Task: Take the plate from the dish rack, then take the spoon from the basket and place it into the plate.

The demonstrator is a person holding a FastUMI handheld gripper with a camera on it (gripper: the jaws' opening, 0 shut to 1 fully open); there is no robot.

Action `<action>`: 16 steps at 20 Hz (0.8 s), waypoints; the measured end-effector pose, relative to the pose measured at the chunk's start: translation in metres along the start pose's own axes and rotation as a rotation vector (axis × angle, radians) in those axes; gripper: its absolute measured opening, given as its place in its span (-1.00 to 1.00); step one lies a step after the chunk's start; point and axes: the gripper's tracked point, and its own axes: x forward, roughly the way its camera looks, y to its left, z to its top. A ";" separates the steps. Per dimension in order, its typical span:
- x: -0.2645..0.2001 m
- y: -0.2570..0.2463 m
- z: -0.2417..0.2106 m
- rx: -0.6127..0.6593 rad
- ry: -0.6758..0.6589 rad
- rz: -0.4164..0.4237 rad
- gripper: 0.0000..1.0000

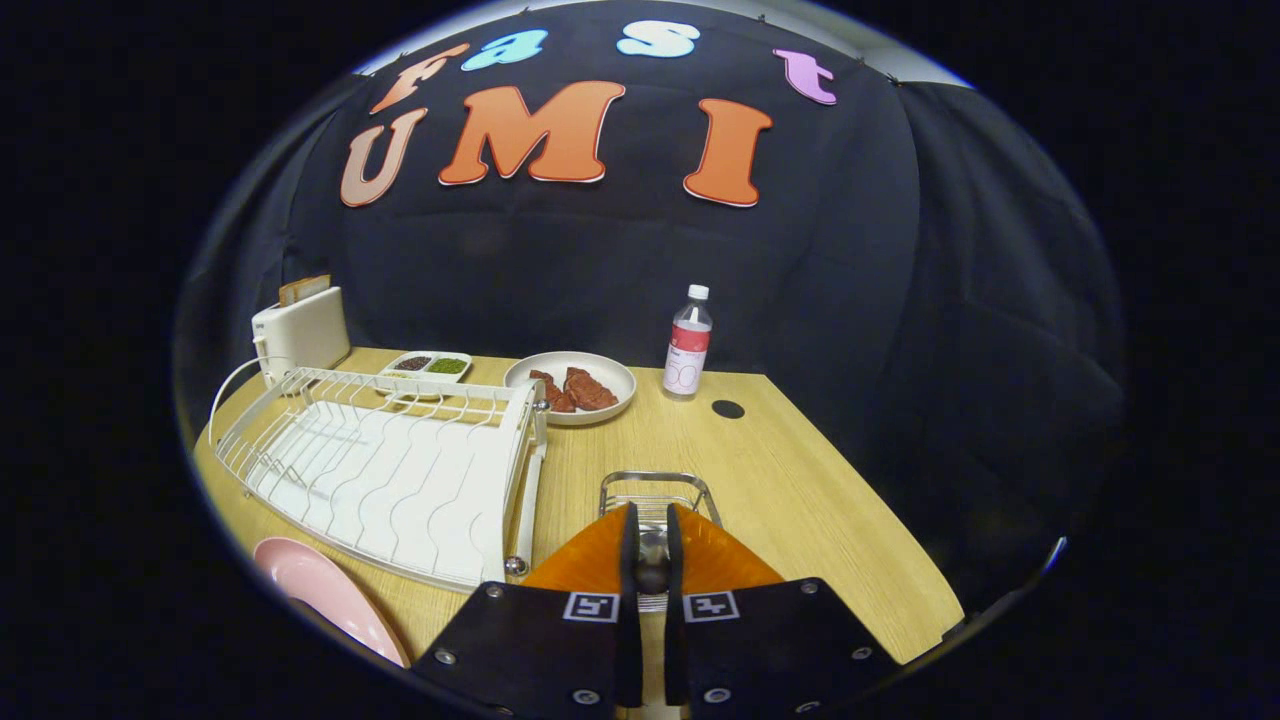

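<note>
Two orange jaws are drawn nearly together around the rounded metal end of a spoon [652,560], which sits between them, directly over the small wire basket [655,490] just ahead; both seem to press on it, so I judge the spoon grasped. Off to the left of the jaws, close by, the round pink plate [325,590] lies flat on the wooden worktop [800,500], already out of the white wire dish rack [390,470] beside it. The grip is thin and on smooth metal, so the spoon could pivot or slip during the sideways carry, or snag the basket's rim when lifted.
</note>
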 end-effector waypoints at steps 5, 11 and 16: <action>-0.019 -0.007 0.030 0.003 -0.049 0.015 -0.83; -0.054 -0.015 0.070 0.040 -0.110 0.017 -0.83; -0.089 -0.001 0.088 0.098 -0.137 0.028 -0.83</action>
